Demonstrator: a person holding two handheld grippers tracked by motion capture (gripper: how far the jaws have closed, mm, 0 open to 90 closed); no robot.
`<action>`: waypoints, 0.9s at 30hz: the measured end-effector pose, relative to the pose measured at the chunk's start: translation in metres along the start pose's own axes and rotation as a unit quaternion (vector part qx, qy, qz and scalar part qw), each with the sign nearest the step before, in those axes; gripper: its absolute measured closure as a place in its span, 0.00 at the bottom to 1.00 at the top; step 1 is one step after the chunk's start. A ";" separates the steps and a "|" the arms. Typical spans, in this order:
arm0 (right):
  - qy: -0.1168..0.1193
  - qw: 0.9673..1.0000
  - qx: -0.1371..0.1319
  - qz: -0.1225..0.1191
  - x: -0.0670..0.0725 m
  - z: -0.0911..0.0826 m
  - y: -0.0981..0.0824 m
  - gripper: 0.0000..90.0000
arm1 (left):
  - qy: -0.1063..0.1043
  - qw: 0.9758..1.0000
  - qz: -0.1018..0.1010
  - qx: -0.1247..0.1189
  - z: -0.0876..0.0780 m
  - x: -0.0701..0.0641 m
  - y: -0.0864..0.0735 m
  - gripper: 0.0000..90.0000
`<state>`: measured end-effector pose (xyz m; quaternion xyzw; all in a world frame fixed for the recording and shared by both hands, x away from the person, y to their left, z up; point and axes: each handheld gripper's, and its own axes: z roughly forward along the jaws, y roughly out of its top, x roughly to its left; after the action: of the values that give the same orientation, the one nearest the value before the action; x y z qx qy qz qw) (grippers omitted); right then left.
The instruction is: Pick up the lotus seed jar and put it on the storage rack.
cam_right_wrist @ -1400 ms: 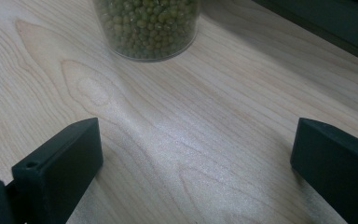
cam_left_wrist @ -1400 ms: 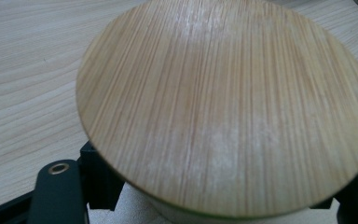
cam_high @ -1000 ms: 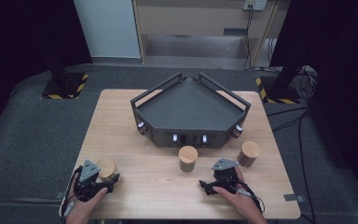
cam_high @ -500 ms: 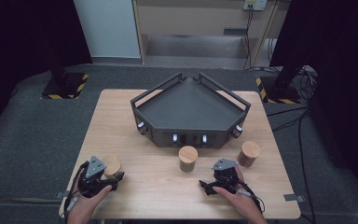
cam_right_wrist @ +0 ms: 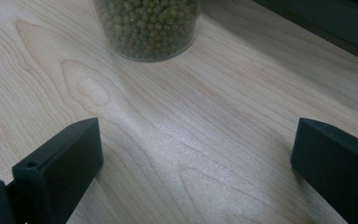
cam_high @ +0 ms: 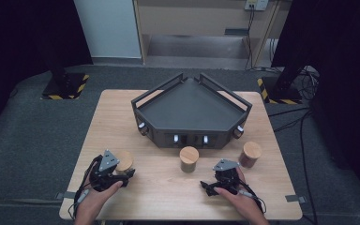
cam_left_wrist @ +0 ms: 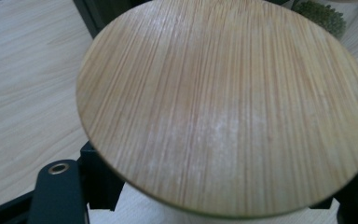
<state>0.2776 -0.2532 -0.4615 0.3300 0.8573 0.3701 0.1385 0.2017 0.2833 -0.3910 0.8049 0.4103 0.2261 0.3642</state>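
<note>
left gripper [cam_high: 122, 174] – shut tight on a round jar [cam_high: 123, 161] with a smooth striped wooden lid, near left of the pale wood desk [cam_high: 168, 197] | right gripper [cam_high: 210, 185] – wide open, holding nothing | 3 jars: held one, bean jar [cam_high: 189, 159], brown jar [cam_high: 250, 154] | 1 dark hard tray [cam_high: 192, 105], far

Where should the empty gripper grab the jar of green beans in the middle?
Probably around the clear round body of the green bean jar, below its wooden lid, coming in level from the person's side. The right gripper sits open near it, and the jar stands upright with bare table around.
</note>
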 end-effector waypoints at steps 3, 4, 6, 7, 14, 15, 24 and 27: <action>0.000 1.000 0.000 0.000 0.000 0.000 0.000 0.03 | -0.007 1.000 0.006 0.000 0.004 0.000 0.008 0.27; 0.000 1.000 0.000 0.000 0.000 0.000 0.000 0.03 | -0.008 1.000 0.007 -0.001 0.005 -0.001 0.011 0.27; 0.000 1.000 0.000 0.000 0.000 0.000 0.000 0.03 | -0.010 1.000 0.012 0.000 0.007 -0.002 0.017 0.27; 0.000 1.000 0.000 0.000 0.000 0.000 0.000 0.03 | -0.013 1.000 0.014 -0.001 0.008 -0.002 0.019 0.27; 0.000 1.000 0.000 0.000 0.000 0.000 0.000 0.03 | -0.024 0.999 0.030 -0.003 0.014 -0.004 0.039 0.27; 0.000 1.000 0.000 0.000 0.000 0.000 0.000 0.03 | -0.027 0.999 0.030 -0.004 0.015 -0.004 0.041 0.27; 0.000 1.000 0.000 0.000 0.000 0.000 0.000 0.03 | -0.032 0.999 0.043 0.002 0.018 -0.001 0.061 0.27; 0.000 1.000 0.000 0.000 0.000 0.000 0.000 0.03 | -0.031 0.998 0.045 0.001 0.018 0.001 0.068 0.27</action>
<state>0.2777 -0.2533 -0.4615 0.3299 0.8574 0.3701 0.1383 0.2479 0.2498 -0.3498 0.8296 0.3620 0.2167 0.3656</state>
